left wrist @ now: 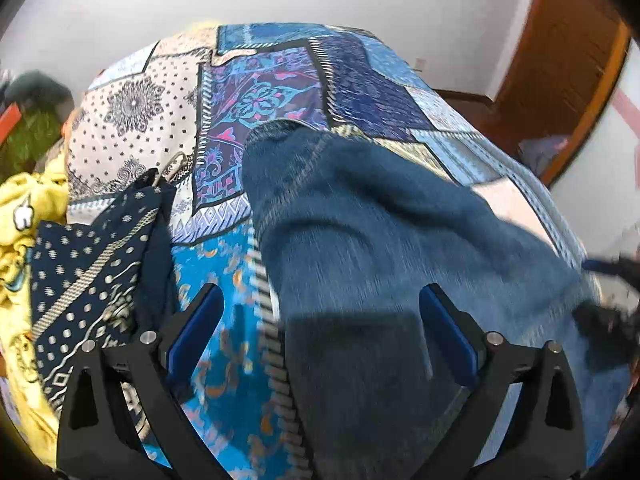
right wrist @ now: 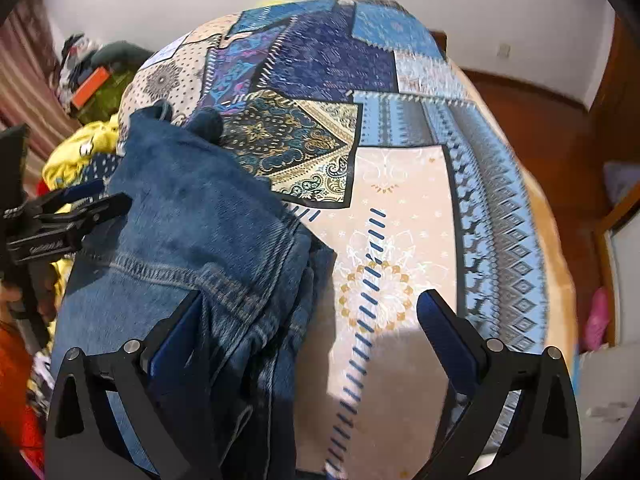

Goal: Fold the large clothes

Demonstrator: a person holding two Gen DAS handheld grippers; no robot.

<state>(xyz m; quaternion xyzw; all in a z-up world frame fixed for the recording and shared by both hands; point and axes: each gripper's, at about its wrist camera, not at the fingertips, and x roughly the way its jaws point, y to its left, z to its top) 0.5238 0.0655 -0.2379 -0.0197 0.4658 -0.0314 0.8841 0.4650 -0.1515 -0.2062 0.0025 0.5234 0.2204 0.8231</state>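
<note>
The single pair of blue jeans (right wrist: 192, 216) lies folded on the patchwork bedspread (right wrist: 400, 208), its near end cut off by the lower frame edge and its far end blurred, so the number of layers is hard to tell. Both grippers gape wide and grip nothing: the left gripper (left wrist: 320, 312) hovers over the denim, the right gripper (right wrist: 308, 320) straddles its right edge. Beside the bed lie perhaps two more garments, a yellow garment (left wrist: 24, 216) and a navy dotted cloth (left wrist: 88, 264).

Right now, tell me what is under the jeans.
The jeans lie on the patchwork bedspread, whose blue and beige patches run out from their edges. The cloth directly beneath them is covered, so anything lying there cannot be seen.
</note>
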